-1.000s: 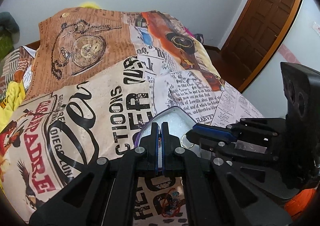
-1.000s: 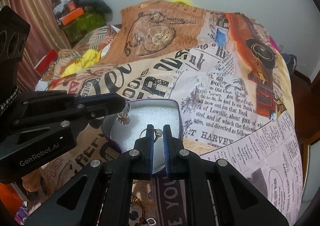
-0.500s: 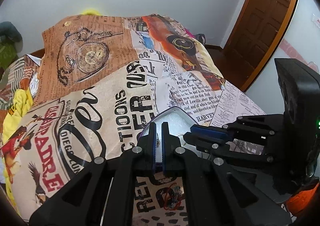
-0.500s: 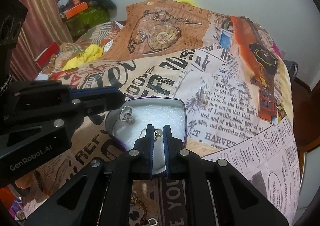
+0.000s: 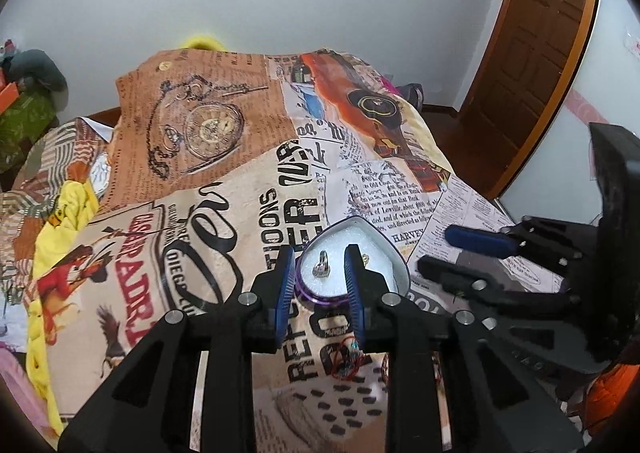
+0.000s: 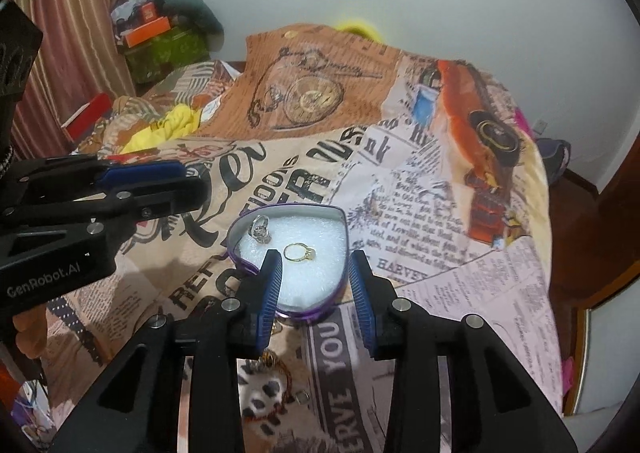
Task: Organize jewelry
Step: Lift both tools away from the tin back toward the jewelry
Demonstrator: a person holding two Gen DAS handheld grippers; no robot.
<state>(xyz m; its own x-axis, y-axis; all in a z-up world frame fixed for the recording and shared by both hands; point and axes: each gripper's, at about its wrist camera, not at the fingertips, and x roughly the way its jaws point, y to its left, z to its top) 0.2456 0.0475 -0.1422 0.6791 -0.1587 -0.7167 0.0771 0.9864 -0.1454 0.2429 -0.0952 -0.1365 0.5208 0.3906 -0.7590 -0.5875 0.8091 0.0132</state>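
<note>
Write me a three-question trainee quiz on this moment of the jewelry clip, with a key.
1. True or false: the gold ring lies inside the heart-shaped box.
2. Multiple choice: the silver ring rests on A) the bedspread, B) the white foam in the box, C) a pad of the left tool.
3. Fill in: neither the left tool nor the right tool holds anything; the jaws of both are ____.

Key: 1 true; 2 B; 3 opening.

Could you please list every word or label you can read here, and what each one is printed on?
"GenRobot.AI": left gripper body.
"HARVEY": bedspread, newspaper print.
"YOU": bedspread, dark banner.
"REPU", partly hidden: bedspread.
Small newspaper columns: too fine to read.
</note>
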